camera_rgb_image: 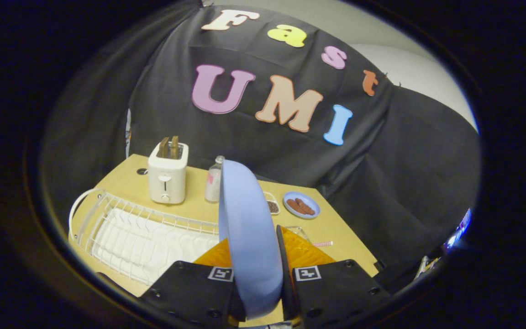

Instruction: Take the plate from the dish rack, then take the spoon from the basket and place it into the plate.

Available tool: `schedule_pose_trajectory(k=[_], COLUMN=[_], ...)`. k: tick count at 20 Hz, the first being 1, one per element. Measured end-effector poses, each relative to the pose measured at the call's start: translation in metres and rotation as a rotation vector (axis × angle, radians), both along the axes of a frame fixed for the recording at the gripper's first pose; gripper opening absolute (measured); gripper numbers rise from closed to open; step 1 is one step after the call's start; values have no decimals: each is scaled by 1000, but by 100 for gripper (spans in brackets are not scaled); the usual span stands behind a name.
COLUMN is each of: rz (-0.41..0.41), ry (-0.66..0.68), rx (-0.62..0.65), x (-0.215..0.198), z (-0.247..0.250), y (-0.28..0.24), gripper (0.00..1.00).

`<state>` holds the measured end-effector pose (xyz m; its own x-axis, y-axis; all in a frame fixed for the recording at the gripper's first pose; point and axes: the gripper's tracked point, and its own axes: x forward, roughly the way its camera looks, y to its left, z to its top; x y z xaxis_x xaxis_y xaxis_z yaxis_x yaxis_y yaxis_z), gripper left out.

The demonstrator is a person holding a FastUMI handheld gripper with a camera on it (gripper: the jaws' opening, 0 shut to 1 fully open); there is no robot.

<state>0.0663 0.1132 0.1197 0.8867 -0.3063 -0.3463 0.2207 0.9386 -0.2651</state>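
A light wooden table (336,237) was seen across the lower half of the frame, backed by the black cloth wall. At lower left, a white wire dish rack (130,233) was set on the table, its slots lying open toward the camera. A pale blue plate (249,237) was held on edge in the lower centre of the frame, standing nearly upright and rising well above the table, so that the things behind it were partly hidden. The gripper (258,292) was clamped on the plate at bottom centre: both black fingers (199,288) were pressed against its faces, one on each side, with the plate's lower rim seated between them. An orange object (302,256) was glimpsed just behind the plate, above the fingers; what it was could not be told. A white toaster (168,176) with two brown slices in its slots was placed at left of centre, beyond the rack. A small clear bottle (213,180) was stood just beside the toaster, touching the plate's edge in the picture. A small blue dish (302,204) holding brown pieces was set right of centre. A small clear container (272,204) with dark contents was placed between plate and dish.
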Motion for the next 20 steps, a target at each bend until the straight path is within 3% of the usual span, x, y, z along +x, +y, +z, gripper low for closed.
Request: schedule_pose_trajectory(k=[5, 12, 16, 20], rz=[-144, -351, -409, -410], ry=[-43, 17, 56, 132], rx=[39, 68, 142, 275], x=[-33, -71, -88, -95], z=[10, -44, -85, -134], y=[-73, -156, -180, -184], gripper=[33, 33, 33, 33])
